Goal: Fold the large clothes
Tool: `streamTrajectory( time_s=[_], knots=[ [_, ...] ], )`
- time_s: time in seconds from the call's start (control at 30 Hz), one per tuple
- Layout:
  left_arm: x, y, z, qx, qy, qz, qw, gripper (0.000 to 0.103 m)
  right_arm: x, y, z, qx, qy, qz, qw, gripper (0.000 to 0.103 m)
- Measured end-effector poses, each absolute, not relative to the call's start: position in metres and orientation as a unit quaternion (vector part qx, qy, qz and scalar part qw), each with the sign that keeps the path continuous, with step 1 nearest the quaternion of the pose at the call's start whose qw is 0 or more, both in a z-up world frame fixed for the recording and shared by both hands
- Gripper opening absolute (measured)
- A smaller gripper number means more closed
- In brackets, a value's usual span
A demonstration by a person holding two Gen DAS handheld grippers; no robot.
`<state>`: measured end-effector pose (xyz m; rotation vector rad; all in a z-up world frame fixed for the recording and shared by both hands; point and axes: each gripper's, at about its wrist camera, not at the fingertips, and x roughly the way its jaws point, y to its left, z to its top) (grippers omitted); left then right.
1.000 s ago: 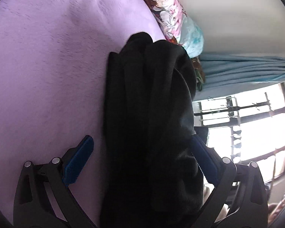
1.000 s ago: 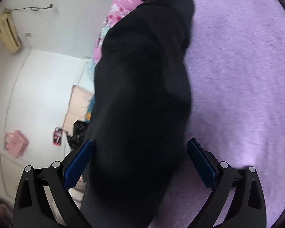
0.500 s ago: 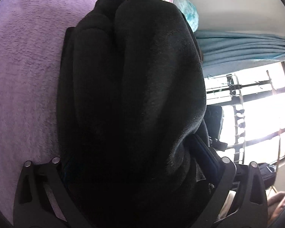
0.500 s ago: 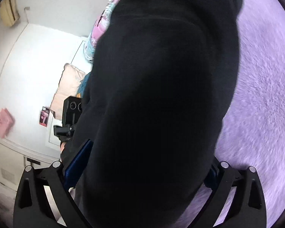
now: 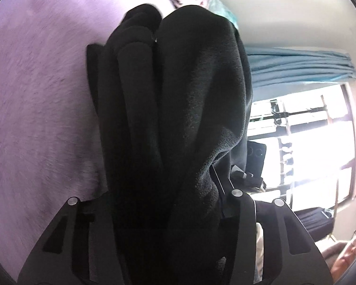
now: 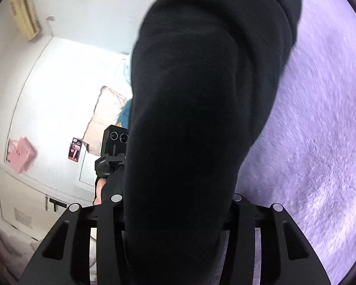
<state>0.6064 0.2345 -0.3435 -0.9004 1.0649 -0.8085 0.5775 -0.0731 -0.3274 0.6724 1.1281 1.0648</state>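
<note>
Both wrist cameras sit close; both face black garment (purple bedding beyond).

garment: black fleece, thick and soft, matte nap
state: bunched into several long rolled folds lying side by side
pose: runs lengthwise away from both cameras, ending in rounded humps
place: partly raised above the purple plush cover, near its edge by the window
grip: its near end is pinched on both sides
</note>
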Motion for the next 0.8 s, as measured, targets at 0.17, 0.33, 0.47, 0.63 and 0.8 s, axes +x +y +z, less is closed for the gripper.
streamTrajectory(
  time_s=[0.17,0.33,0.47,0.63,0.8],
  knots=[
    [0.591,0.231,-0.303,-0.398,0.463,-0.369,0.701,0.044,0.551,-0.059,-0.277,0.28,0.478,0.486,0.676,0.044],
    [0.549,0.247,-0.243,-0.395,0.437,-0.369,0.719,0.044,0.517,-0.033,-0.214,0.261,0.46,0.509,0.679,0.044],
    [0.506,0.273,-0.196,-0.396,0.421,-0.353,0.736,0.044,0.485,0.008,-0.167,0.247,0.451,0.531,0.673,0.044],
    [0.44,0.325,-0.141,-0.397,0.394,-0.322,0.764,0.044,0.449,0.091,-0.117,0.226,0.441,0.571,0.654,0.044],
    [0.371,0.391,-0.102,-0.417,0.367,-0.273,0.786,0.044,0.405,0.192,-0.079,0.199,0.437,0.618,0.622,0.044]
  ],
)
